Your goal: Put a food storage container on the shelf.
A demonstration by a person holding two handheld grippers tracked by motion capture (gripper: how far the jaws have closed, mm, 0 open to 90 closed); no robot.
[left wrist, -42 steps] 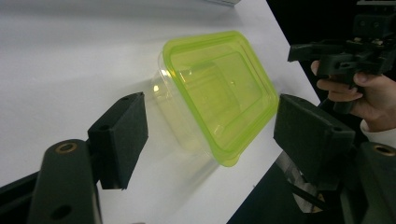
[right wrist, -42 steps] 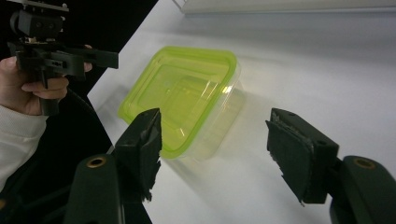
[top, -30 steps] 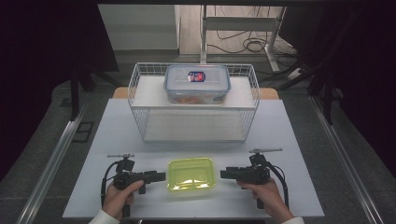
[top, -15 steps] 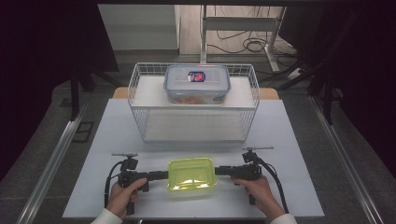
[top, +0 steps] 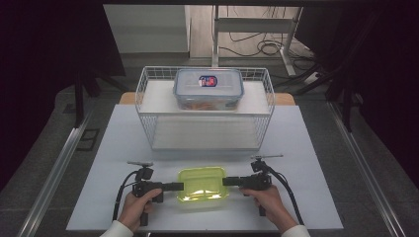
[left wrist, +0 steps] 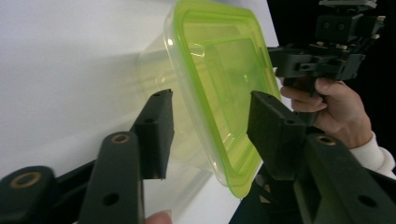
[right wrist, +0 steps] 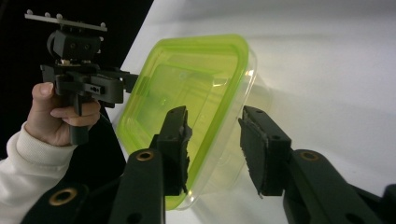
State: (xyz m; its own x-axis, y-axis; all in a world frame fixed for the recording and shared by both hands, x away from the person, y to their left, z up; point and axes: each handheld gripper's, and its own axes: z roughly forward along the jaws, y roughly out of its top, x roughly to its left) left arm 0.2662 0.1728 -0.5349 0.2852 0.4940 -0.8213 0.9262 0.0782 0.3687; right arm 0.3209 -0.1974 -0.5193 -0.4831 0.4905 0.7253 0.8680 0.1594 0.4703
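Flanking green-lidded container [top: 202,183] | left gripper [top: 179,186] — level, jaws closing astride its end, not yet pressing | right gripper [top: 227,181] — mirrored, likewise unclamped

White table [top: 316,148] in centre, brightly lit from above. Grey floor [top: 44,143] on both sides; metal rail [top: 59,173] runs along floor at left, similar rail [top: 363,173] at right. Surroundings dark: black drapes or panels [top: 44,44] left and right. Beyond table, pale wall panel [top: 146,27], lighter floor strip with tangled black cables [top: 262,44], white metal frame legs [top: 257,24]. Wooden edge [top: 126,98] shows behind table's far side.
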